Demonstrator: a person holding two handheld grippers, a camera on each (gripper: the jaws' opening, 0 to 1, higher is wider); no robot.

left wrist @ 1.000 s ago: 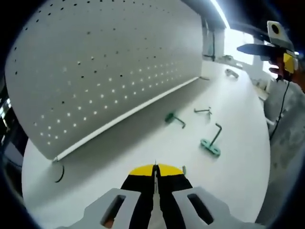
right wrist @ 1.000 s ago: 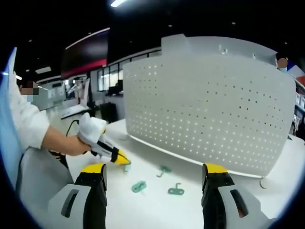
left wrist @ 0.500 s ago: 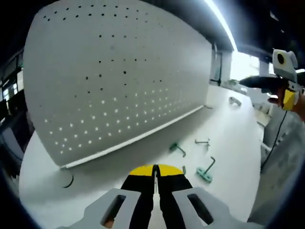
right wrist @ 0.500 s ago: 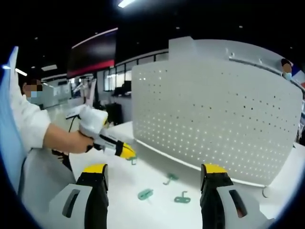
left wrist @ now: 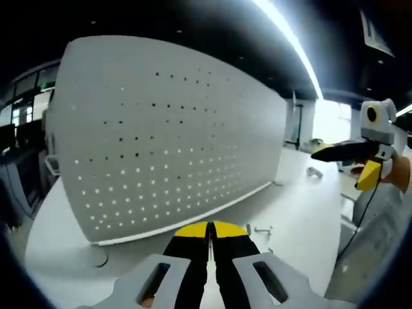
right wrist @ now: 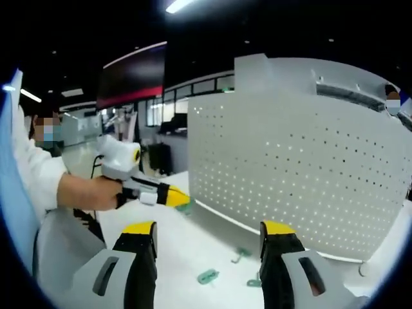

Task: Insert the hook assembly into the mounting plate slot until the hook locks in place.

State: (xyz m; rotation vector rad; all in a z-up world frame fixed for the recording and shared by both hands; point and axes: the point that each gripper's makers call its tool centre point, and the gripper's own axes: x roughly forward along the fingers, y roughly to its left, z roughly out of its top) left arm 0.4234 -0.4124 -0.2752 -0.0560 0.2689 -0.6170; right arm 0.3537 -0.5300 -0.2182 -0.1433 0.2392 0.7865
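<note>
The white perforated mounting plate (left wrist: pixel 161 148) stands upright on the white table (left wrist: pixel 302 212). My left gripper (left wrist: pixel 209 230) points at its lower rows, jaws together. In the right gripper view the plate (right wrist: pixel 302 174) rises at the right, and the left gripper (right wrist: pixel 182 200), held in a hand, is shut on a small green hook assembly (right wrist: pixel 187 207) just off the plate's left edge. My right gripper (right wrist: pixel 207 233) stands wide open with nothing between its jaws. It also hangs in the air at the right of the left gripper view as the right gripper (left wrist: pixel 344 161).
Three more green hooks lie on the table below the plate: one hook (right wrist: pixel 208 277), a second hook (right wrist: pixel 242 253) and a third hook (right wrist: pixel 253 282). A thin metal hook (left wrist: pixel 261 229) lies by my left jaw tips. A person's sleeve (right wrist: pixel 29 174) is at the left.
The left gripper has risen off the table with the green hook and come closer to the plate's left edge. Both views have tilted upward; the loose hooks now sit lower in the right view.
</note>
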